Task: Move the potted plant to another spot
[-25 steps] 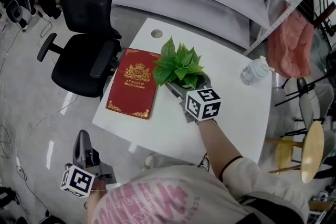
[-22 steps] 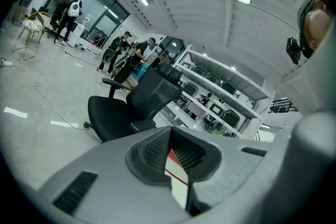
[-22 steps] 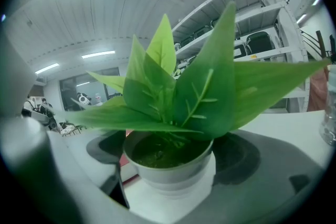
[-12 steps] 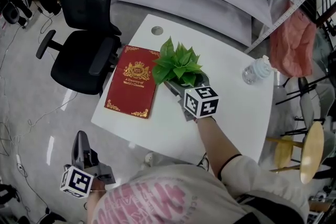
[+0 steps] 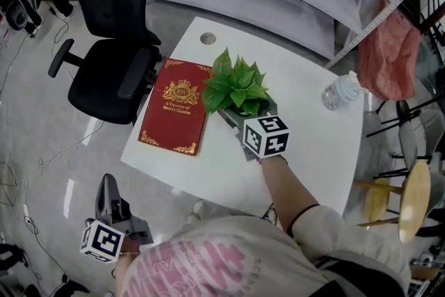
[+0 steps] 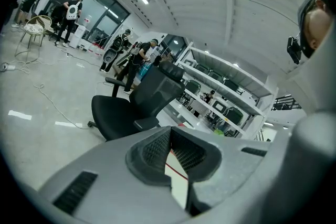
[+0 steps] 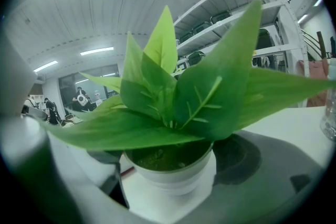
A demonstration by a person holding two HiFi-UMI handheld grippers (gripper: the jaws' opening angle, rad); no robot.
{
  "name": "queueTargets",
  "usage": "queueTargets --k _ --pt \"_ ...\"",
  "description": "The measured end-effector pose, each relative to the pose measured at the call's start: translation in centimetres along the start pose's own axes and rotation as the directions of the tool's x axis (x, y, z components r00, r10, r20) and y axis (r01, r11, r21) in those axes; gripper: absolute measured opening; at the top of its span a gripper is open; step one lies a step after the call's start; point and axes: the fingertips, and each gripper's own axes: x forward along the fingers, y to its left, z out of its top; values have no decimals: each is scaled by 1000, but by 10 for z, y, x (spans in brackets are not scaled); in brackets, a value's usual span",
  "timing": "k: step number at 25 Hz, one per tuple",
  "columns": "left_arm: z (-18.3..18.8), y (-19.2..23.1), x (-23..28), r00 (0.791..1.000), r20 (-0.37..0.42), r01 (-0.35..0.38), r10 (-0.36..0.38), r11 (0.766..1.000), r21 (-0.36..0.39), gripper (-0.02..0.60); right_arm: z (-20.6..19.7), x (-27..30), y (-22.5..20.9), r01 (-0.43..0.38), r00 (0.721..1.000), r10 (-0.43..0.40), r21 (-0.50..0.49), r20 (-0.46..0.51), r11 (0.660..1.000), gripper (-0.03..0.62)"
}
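A potted plant [image 5: 236,83] with broad green leaves stands in a small white pot [image 7: 170,170] near the middle of the white table [image 5: 306,149]. My right gripper [image 5: 247,110] reaches in from the near side. Its jaws sit against both sides of the pot, which rests on the tabletop. My left gripper [image 5: 106,183] hangs low off the table's near left corner, above the floor. Its jaws [image 6: 170,136] are shut with nothing between them.
A red hardback book [image 5: 175,108] lies just left of the plant. A clear water bottle [image 5: 341,92] stands at the table's right edge. A black office chair [image 5: 115,45] is off the left side. Metal shelves and a pink cloth [image 5: 386,52] lie beyond, and a stool [image 5: 410,202] stands at right.
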Motion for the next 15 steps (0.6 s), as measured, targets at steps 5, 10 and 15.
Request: queueTargets --k 5,10,15 --pt "-4 -2 0 1000 -10 5 -5 1000 7 3 -1 -2 2 -2 1000 2 -22 -9 1000 523" --pt "-6 1 0 1000 -16 -3 3 1000 3 3 -3 -3 3 1 1000 -1 -42 -18 999 523" --pt "-9 6 -1 1000 -20 -7 7 1000 -4 3 -4 -2 4 1 1000 -2 -50 -25 999 523"
